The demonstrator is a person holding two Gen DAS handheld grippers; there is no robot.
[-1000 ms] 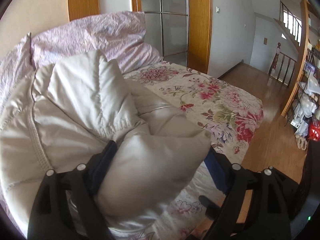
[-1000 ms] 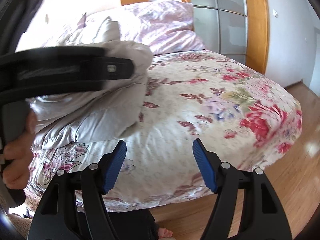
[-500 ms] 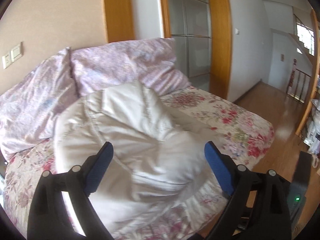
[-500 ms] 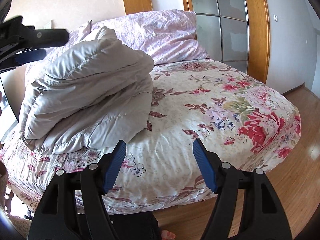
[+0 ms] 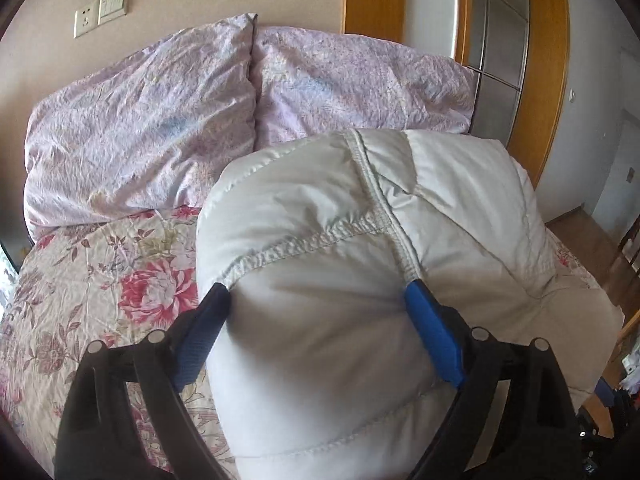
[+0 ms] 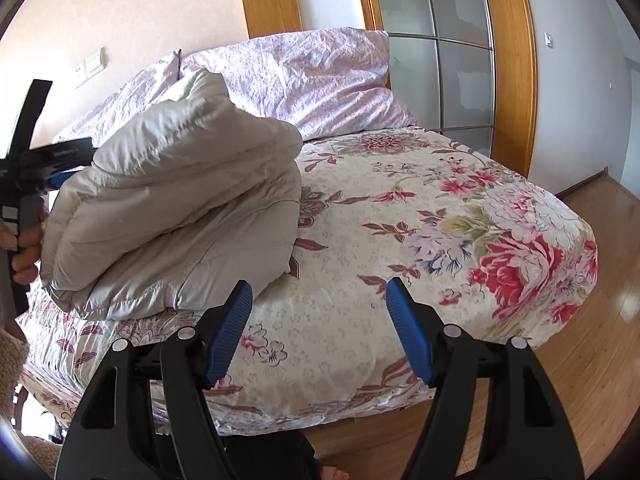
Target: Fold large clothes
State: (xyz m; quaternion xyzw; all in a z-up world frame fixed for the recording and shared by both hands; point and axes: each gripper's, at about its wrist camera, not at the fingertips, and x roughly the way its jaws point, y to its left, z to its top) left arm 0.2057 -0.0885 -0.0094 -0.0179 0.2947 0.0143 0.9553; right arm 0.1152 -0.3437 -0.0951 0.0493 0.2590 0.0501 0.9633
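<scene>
A cream padded jacket [image 5: 360, 240], folded into a thick bundle, lies on the left half of the floral bed [image 6: 400, 220]. Its near end fills the gap of my left gripper [image 5: 316, 292], whose jaws are closing, and both blue pads press into its sides. Seen from the right wrist view, the left gripper [image 6: 60, 168] sits at the left end of the jacket [image 6: 180, 208], held by a person's hand [image 6: 24, 248]. My right gripper [image 6: 319, 286] hangs open over the bed's front edge, just right of the bundle, with nothing between its fingers.
Two lilac pillows [image 5: 140, 140] lean against the wall at the head of the bed [image 5: 100, 280]. The flowered sheet right of the jacket is bare. A glass sliding door [image 6: 440, 60] in a wooden frame stands behind, and wooden floor [image 6: 580, 380] lies to the right.
My left gripper let go of the bundle from above, swung round to its left end and now closes on that end. The jacket settled onto the bed. The right gripper stayed put.
</scene>
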